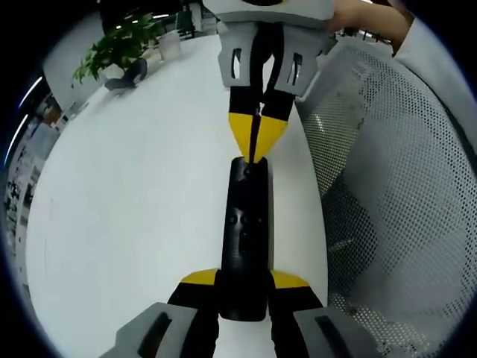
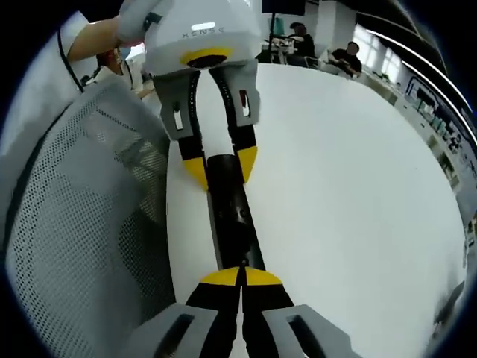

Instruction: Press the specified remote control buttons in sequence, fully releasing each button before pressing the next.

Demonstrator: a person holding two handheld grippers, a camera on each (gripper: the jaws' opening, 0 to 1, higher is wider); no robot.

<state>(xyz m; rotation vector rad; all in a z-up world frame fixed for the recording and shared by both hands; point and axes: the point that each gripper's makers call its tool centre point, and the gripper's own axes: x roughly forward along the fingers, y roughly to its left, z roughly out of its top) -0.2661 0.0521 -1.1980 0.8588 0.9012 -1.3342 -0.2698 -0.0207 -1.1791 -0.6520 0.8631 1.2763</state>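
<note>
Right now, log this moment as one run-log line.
left gripper: shut on remote | right gripper: shut, tips on remote's far end | remote: lying on white table | chair: beside table

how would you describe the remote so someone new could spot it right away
Start at the big white table, at its edge beside the grey mesh chair. There a slim black remote lies held between the left gripper at one end and the right gripper touching the other. It is the one long dark bar on the bare white top, with small buttons on its face.
</note>
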